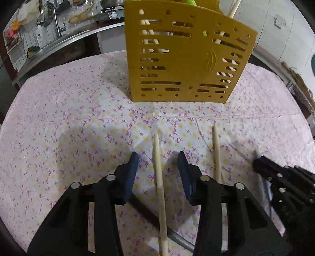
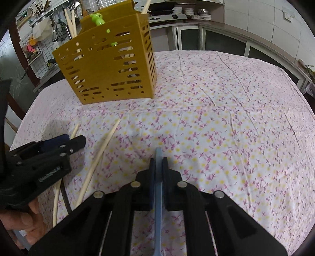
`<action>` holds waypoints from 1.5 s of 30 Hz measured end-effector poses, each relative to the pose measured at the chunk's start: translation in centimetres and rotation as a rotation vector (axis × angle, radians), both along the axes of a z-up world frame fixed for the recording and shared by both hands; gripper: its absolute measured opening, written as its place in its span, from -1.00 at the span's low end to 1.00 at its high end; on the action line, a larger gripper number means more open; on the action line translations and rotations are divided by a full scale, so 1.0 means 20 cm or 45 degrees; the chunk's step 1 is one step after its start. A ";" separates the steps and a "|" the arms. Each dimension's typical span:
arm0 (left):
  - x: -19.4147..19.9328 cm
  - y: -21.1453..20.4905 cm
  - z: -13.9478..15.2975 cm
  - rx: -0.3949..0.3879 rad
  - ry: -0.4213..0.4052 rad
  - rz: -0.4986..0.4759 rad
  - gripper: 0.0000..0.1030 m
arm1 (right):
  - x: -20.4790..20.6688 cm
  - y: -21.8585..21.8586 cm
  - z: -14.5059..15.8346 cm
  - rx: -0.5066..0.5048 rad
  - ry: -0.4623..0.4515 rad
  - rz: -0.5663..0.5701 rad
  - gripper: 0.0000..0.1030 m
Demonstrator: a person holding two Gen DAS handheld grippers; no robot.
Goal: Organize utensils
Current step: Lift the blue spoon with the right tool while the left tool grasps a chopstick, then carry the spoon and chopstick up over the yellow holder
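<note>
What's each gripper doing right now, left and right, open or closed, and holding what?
Left gripper: open, straddling a wooden chopstick on the tablecloth, pads not pressing it.
Right gripper: shut on a thin blue utensil handle.

A mustard-yellow holder [image 1: 187,65] with slotted walls stands upright at the top centre of the left wrist view, already holding wooden chopsticks [image 1: 146,37] and something green [image 2: 97,19] (its shape is hard to make out). Two loose chopsticks lie on the cloth in the lower middle, one [image 1: 160,187] nearly upright in the frame, the other [image 1: 216,155] to its right. A pale blue handle [image 2: 158,177] (its working end is hidden) runs up the lower centre of the right wrist view.
</note>
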State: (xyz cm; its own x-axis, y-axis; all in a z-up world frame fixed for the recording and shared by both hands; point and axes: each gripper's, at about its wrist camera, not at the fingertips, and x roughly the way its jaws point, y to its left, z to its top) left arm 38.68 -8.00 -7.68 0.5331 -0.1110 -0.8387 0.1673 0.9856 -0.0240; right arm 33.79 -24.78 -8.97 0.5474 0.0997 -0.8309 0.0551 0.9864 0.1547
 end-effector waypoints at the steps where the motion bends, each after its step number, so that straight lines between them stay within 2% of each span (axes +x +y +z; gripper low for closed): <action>1: 0.00 -0.01 0.00 0.018 -0.003 -0.007 -0.35 | 0.01 -0.01 0.00 0.001 0.000 0.000 -0.86; 2: 0.01 -0.01 0.00 0.028 -0.005 -0.012 -0.42 | 0.01 -0.01 0.00 0.000 0.001 -0.001 -0.86; 4: 0.02 -0.01 0.00 0.045 -0.015 -0.002 -0.82 | 0.02 -0.02 0.00 0.000 0.003 0.003 -0.86; 6: 0.03 0.01 0.01 0.032 -0.011 0.005 -0.93 | 0.02 -0.02 0.00 -0.001 0.002 0.007 -0.86; 9: 0.02 0.04 0.06 0.002 -0.023 0.002 -0.93 | 0.02 -0.03 0.04 0.000 -0.016 0.011 -0.86; 14: -0.06 0.07 0.23 -0.076 -0.116 -0.005 -0.93 | 0.00 -0.06 0.15 0.019 -0.085 0.017 -0.86; 18: -0.14 0.13 0.38 -0.147 -0.215 0.007 -0.93 | -0.06 -0.09 0.29 0.036 -0.174 0.025 -0.86; 27: -0.30 0.23 0.63 -0.221 -0.385 0.025 -0.92 | -0.24 -0.11 0.53 -0.001 -0.367 0.022 -0.86; 37: -0.43 0.29 0.78 -0.271 -0.478 0.023 -0.92 | -0.35 -0.14 0.66 -0.004 -0.445 -0.004 -0.86; 45: -0.49 0.28 0.86 -0.247 -0.537 0.023 -0.92 | -0.39 -0.16 0.70 0.000 -0.471 -0.011 -0.86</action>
State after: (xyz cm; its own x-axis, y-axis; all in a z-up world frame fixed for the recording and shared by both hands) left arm 28.97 -2.41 9.45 0.8267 -0.2320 -0.5125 0.1848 0.9724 -0.1421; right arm 25.98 -27.95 4.93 0.8115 0.0937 -0.5768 0.0038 0.9862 0.1655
